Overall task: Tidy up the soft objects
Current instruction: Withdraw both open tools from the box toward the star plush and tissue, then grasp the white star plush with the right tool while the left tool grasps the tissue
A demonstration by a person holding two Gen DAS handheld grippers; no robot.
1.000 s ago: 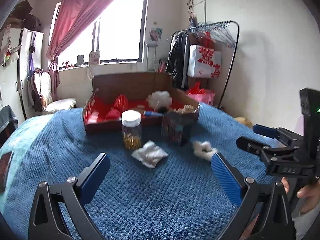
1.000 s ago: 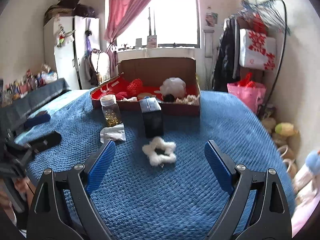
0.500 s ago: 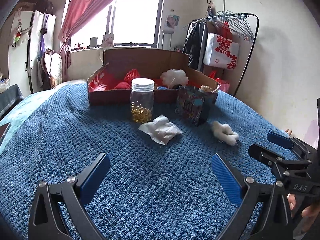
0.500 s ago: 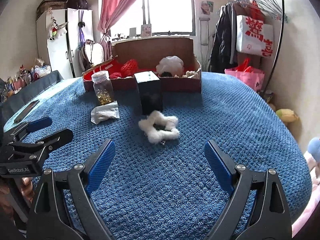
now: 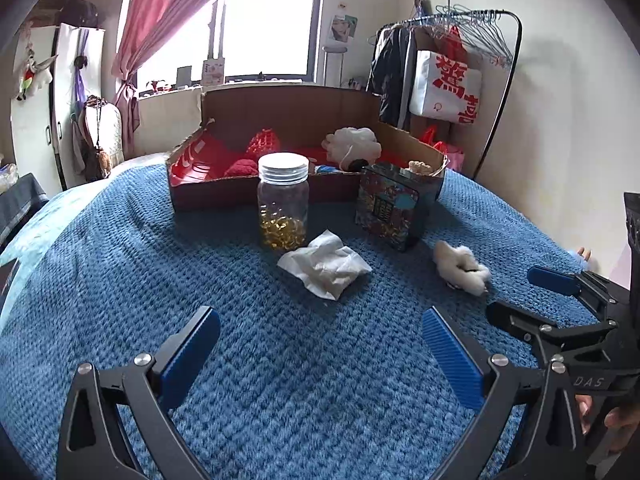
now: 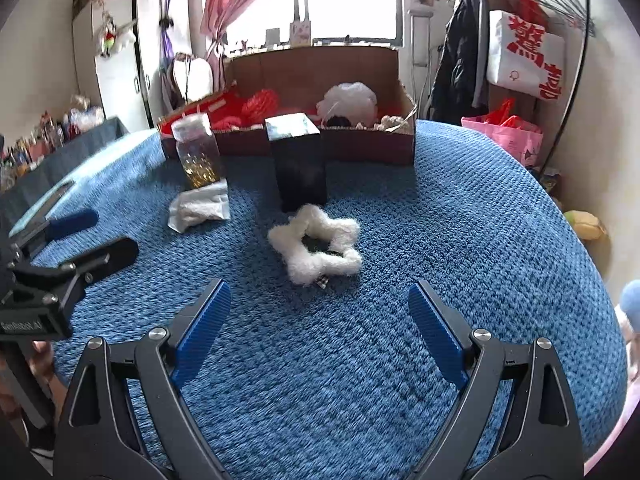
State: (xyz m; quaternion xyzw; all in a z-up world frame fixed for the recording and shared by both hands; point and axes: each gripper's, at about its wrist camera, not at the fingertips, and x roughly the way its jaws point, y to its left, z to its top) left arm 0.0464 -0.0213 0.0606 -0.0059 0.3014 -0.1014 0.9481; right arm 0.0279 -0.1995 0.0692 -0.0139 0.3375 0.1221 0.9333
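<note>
Jaws on both your grippers stand wide apart with nothing between the pads. Your left gripper [image 5: 320,354] hangs over bare blue blanket [image 5: 120,280]; ahead of its jaws, about centred between them, lies the crumpled white tissue [image 5: 325,266], well clear of the pads. Just beyond the tissue and touching or nearly touching it stands the jar [image 5: 283,202], upright, white lid on, with yellow capsules in its lower part. Ahead and toward your right pad stands the patterned tin [image 5: 388,210], and nearer that pad, to its outer side, lies the fluffy white scrunchie [image 5: 460,268]. Your right gripper [image 6: 320,330] shows at the right edge of the left view, its fingers [image 5: 554,282] pointing at the scrunchie from beside it, apart from it.

From the right view, the scrunchie sits straight ahead of your open jaws, near the gap and slightly toward the left pad, flat on the blanket, untouched. Right behind it stands the tin, dark from this side; whether they touch you cannot tell. Past everything, at the far edge of the blanket, sits the open cardboard box [image 6: 368,146], holding red soft things and a white puff [image 6: 352,100].
</note>
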